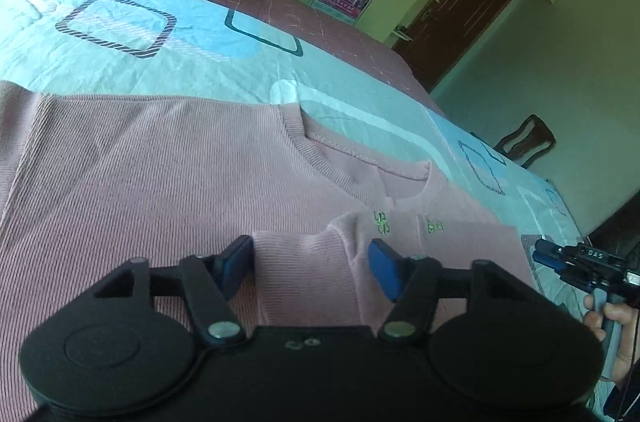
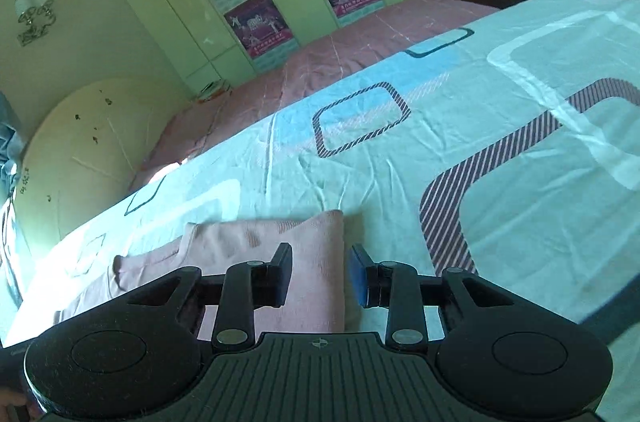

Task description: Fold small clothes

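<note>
Lying flat: one pink sweater [image 1: 140, 162] between two open tools, left tool [image 1: 312, 272], right tool [image 2: 320, 276].

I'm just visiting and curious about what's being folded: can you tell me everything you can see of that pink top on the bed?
The pink top is a ribbed knit, lying flat and front up on the pale blue patterned bedspread. It has a banded round neckline and small green embroidered marks below it. One sleeve is already folded in across the chest, its cuff end lying between the open fingers of the left gripper, which do not press it. In the right wrist view, its edge lies between the right gripper's open fingers.
</note>
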Tool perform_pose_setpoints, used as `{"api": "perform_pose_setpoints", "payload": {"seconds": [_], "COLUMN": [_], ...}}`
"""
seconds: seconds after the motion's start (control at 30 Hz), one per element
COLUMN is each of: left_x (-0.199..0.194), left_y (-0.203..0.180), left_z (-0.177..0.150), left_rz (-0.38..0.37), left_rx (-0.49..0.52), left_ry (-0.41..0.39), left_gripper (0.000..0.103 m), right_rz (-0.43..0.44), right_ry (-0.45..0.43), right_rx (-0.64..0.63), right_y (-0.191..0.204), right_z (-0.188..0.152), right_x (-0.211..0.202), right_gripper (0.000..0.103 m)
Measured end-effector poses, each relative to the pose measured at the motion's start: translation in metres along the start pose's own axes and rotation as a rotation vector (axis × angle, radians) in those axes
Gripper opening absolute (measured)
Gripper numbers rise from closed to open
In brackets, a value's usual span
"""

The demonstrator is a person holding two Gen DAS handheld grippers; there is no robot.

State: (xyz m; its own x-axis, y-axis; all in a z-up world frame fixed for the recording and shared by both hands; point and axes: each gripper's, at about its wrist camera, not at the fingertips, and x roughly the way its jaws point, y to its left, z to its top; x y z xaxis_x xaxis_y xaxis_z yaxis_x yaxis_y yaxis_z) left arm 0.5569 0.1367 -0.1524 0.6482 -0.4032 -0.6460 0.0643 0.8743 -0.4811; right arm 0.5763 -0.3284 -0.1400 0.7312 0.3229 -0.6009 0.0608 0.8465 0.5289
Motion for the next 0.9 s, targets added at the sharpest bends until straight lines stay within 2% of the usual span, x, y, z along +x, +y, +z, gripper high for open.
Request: {"api": "perform_pose_setpoints", "payload": {"seconds": [0.03, 0.07, 0.17, 0.27, 0.3, 0.33, 0.4, 0.47, 0.53, 0.57, 0.6, 0.7, 0.73, 0.8, 0.83, 0.87, 0.9], "left_x": [0.001, 0.003, 0.001, -0.001, -0.003, -0.006, -0.015, -0.022, -0.017, -0.013, -0.012, -0.012, -0.014, -0.027, -0.035, -0.041, -0.041], "left_y": [0.002, 0.004, 0.013, 0.009, 0.007, 0.004, 0.003, 0.003, 0.001, 0.002, 0.002, 0.000, 0.000, -0.005, -0.013, -0.020, -0.029], "left_z": [0.000, -0.001, -0.008, -0.011, -0.013, -0.015, -0.019, -0.021, -0.023, -0.025, -0.025, -0.020, -0.019, -0.019, -0.020, -0.020, -0.018], "left_rz": [0.015, 0.025, -0.004, 0.000, 0.007, 0.007, 0.003, 0.027, 0.080, 0.094, 0.099, 0.122, 0.130, 0.203, 0.254, 0.264, 0.223], "left_rx": [-0.002, -0.011, -0.065, -0.039, -0.020, -0.008, -0.014, -0.011, 0.011, 0.012, 0.013, 0.014, 0.010, 0.021, 0.041, 0.055, 0.072], "left_ry": [0.002, 0.005, -0.022, -0.048, -0.067, -0.098, -0.172, -0.214, -0.181, -0.155, -0.157, -0.136, -0.136, -0.165, -0.202, -0.234, -0.241], "left_gripper": [0.022, 0.012, 0.009, 0.005, 0.005, 0.004, 0.004, 0.004, 0.004, 0.004, 0.005, 0.012, 0.018, 0.030, 0.046, 0.056, 0.057], "right_rz": [-0.005, -0.010, 0.000, 0.037, 0.037, 0.014, -0.020, -0.050, -0.124, -0.177, -0.164, -0.156, -0.177, -0.228, -0.230, -0.215, -0.181], "right_ry": [0.013, 0.030, 0.064, 0.089, 0.099, 0.087, 0.035, -0.006, 0.003, 0.035, 0.018, 0.013, -0.004, -0.075, -0.097, -0.105, -0.089], "right_rx": [0.007, 0.016, 0.032, -0.014, -0.063, -0.121, -0.258, -0.362, -0.404, -0.383, -0.332, -0.248, -0.249, -0.268, -0.280, -0.309, -0.348], "right_y": [-0.003, -0.007, -0.014, -0.009, -0.004, 0.003, 0.020, 0.033, 0.034, 0.028, 0.020, 0.014, 0.016, 0.023, 0.027, 0.036, 0.048], "right_z": [0.003, 0.005, 0.007, 0.008, 0.007, 0.005, -0.001, -0.008, -0.015, -0.017, -0.017, -0.012, -0.012, -0.013, -0.014, -0.015, -0.017], "right_x": [0.008, 0.016, 0.028, 0.029, 0.029, 0.027, 0.020, 0.016, 0.025, 0.035, 0.035, 0.028, 0.023, 0.006, 0.000, -0.005, -0.004], "right_gripper": [0.032, 0.032, 0.032, 0.031, 0.008, 0.005, 0.005, 0.005, 0.004, 0.004, 0.004, 0.008, 0.023, 0.037, 0.037, 0.037, 0.037]}}
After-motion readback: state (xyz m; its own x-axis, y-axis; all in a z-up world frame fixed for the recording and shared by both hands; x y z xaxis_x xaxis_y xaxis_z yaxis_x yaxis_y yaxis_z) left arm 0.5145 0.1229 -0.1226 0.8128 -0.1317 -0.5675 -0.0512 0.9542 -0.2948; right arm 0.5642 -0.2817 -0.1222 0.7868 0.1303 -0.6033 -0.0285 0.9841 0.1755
